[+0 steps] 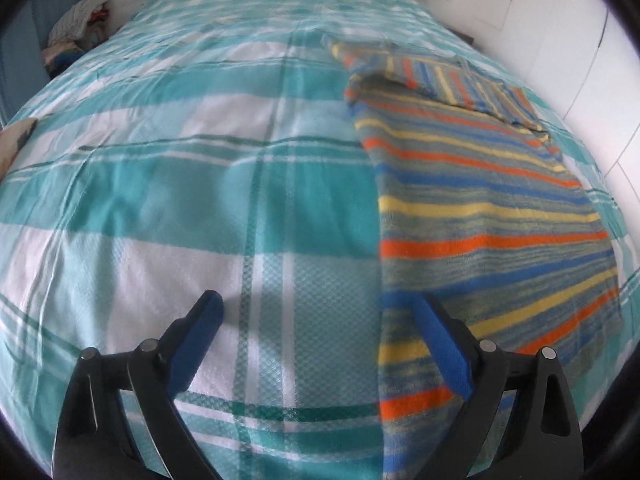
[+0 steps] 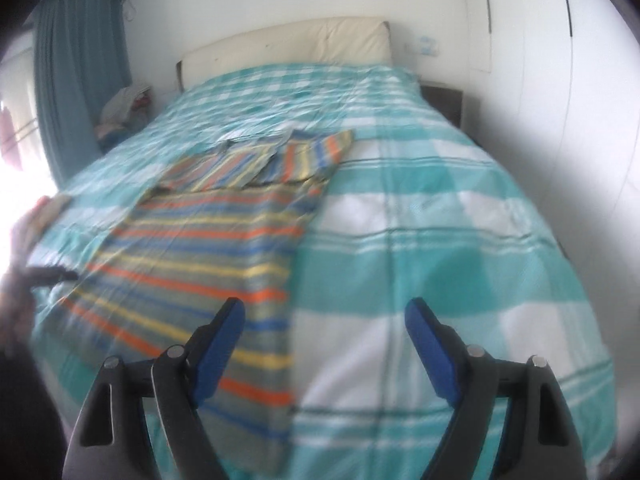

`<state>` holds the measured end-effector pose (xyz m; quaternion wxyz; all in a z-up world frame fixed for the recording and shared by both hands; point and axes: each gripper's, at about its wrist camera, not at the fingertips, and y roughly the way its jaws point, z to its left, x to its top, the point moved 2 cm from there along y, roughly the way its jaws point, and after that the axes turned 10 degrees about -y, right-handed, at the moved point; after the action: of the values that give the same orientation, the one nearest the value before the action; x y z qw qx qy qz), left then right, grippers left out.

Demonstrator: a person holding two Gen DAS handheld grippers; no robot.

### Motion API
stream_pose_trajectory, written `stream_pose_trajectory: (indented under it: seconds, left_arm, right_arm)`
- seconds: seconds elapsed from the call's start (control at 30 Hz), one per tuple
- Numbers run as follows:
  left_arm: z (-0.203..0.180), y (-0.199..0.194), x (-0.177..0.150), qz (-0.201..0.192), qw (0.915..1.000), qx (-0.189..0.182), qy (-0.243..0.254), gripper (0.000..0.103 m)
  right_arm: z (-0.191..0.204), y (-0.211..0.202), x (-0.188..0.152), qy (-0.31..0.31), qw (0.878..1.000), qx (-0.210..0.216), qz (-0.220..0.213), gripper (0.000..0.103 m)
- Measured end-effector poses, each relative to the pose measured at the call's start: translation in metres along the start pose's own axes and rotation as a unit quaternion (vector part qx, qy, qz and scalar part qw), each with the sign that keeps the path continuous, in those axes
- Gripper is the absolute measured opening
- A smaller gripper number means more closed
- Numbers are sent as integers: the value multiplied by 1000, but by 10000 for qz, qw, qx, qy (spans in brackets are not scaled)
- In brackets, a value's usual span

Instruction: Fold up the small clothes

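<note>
Both your left gripper (image 1: 318, 320) and right gripper (image 2: 325, 322) hang spread and empty over the bedspread (image 1: 160, 184), while the striped shirt (image 1: 488, 216), right of frame, lies flat with sleeves folded in, body fold outstanding.

This is a bedroom in a home. A wide bed (image 2: 440, 208) fills both views, spread with a teal-and-white checked cover and backed by a padded cream headboard (image 2: 288, 46) against the far wall. A teal curtain (image 2: 76, 72) hangs at far left beside a bright window, with a heap of clothes (image 2: 124, 108) under it (contents too blurred to sort). White cupboard doors (image 2: 532, 28) line the right wall.
</note>
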<state>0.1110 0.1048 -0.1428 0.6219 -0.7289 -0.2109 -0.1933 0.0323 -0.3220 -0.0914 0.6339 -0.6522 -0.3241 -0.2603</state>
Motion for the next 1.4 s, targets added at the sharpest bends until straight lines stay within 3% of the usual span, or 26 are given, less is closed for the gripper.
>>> stream_pose_trajectory:
  seconds: [0.2,0.3,0.5,0.83,1.4]
  left_arm:
    - [2,-6,-4,-259,9997,15,40,97]
    - [6,-1,-7,-242,9996,43,-133,98]
    - [12,10,-5,-247,9986,30,-458,102]
    - [19,9,-3,-376,9958,-131,-826,102]
    - [15,12,-4,-315,9968,90,-723,102]
  right_arm:
    - [-39,47,-21,324,9965,-718,284,82]
    - [-51,66,-44,717,9937,-661,549,83]
    - [-48,70,-44,595,9946,-657,546,94]
    - [-46,73,-43,573,9947,-666,540,97]
    - [-45,74,-42,570,9946,-676,548,97]
